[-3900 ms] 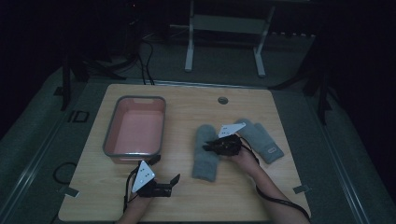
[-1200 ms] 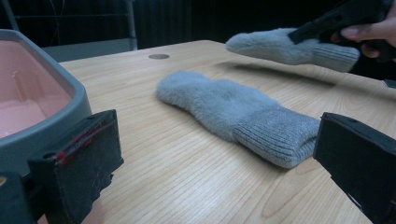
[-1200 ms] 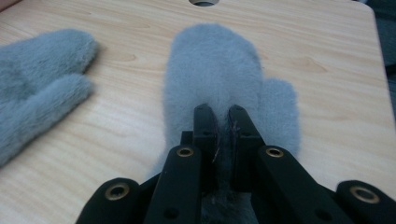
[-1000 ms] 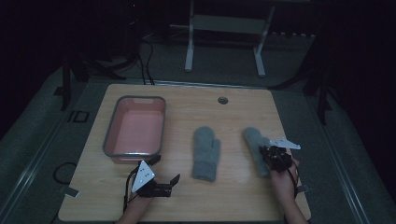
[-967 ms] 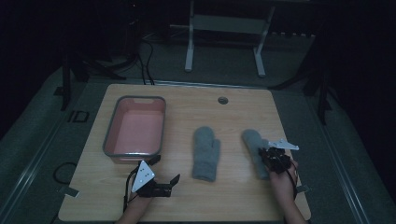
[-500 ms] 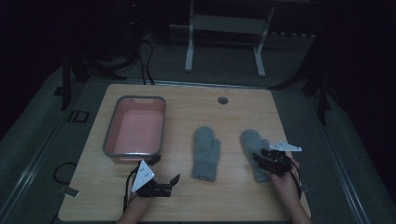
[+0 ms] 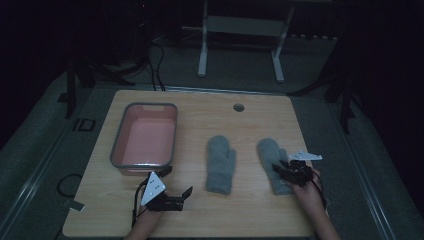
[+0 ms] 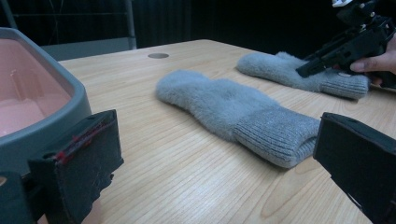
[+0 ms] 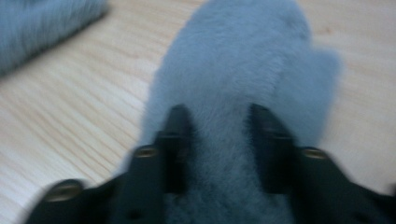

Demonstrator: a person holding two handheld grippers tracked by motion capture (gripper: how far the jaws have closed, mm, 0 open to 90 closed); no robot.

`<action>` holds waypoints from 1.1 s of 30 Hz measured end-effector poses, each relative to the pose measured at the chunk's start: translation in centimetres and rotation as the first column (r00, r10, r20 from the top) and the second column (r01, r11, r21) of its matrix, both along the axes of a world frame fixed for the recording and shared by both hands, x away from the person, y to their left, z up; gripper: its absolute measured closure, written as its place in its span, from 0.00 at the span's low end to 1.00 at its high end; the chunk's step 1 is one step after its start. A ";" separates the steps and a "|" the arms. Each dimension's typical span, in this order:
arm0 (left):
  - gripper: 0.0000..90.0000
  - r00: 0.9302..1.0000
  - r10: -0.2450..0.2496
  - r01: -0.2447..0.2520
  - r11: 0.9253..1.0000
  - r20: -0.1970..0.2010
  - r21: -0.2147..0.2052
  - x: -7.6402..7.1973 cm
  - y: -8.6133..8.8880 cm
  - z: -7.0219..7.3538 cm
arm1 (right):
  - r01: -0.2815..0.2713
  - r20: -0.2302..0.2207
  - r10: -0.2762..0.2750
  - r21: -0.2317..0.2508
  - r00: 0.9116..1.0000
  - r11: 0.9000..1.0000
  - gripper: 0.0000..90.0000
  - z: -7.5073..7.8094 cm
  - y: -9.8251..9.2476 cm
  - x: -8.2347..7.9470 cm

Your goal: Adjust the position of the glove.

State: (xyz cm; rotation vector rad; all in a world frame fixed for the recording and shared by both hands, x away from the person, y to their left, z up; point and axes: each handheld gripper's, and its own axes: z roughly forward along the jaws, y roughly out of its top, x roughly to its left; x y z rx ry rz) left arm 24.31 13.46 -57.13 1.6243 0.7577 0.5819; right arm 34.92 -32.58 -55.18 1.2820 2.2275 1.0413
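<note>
Two grey fleece mittens lie side by side on the wooden table, cuffs toward me. The left mitten (image 7: pixel 220 162) (image 8: pixel 233 109) (image 9: pixel 42 23) lies free. My right gripper (image 7: pixel 279 169) (image 9: pixel 219 126) sits on the right mitten (image 7: pixel 267 152) (image 8: pixel 285 70) (image 9: pixel 247 60) near its cuff, with both jaws sunk into the fleece and a fold pinched between them. That gripper view is blurred. My left gripper (image 7: pixel 176 182) (image 8: pixel 215 172) rests low at the front left of the table, wide open with nothing held, pointing across at the left mitten's cuff.
A pink bin with a grey rim (image 7: pixel 145 106) (image 8: pixel 70 88) stands at the table's left, just beyond my left gripper. A round cable hole (image 7: pixel 238 107) sits near the far edge. The right table edge runs close to my right hand.
My right gripper has drawn the right mitten a little leftward and straightened it beside the other one. The left gripper has not moved.
</note>
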 end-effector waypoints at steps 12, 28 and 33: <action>0.02 1.000 0.004 -0.004 1.000 0.000 0.001 0.0 0.0 0.0 | 0.194 0.073 -0.198 0.064 0.977 0.979 0.91 2.5 4.3 -1.5; 0.01 0.999 0.034 -0.034 0.999 0.009 0.014 -0.2 -0.1 0.0 | 0.251 -0.004 -0.257 0.229 0.966 0.941 0.91 5.8 14.4 -1.9; 0.01 0.999 0.039 -0.039 0.999 0.007 0.009 -0.2 -0.1 0.0 | 0.249 -0.021 -0.252 0.245 0.968 0.937 0.91 5.9 16.2 -2.0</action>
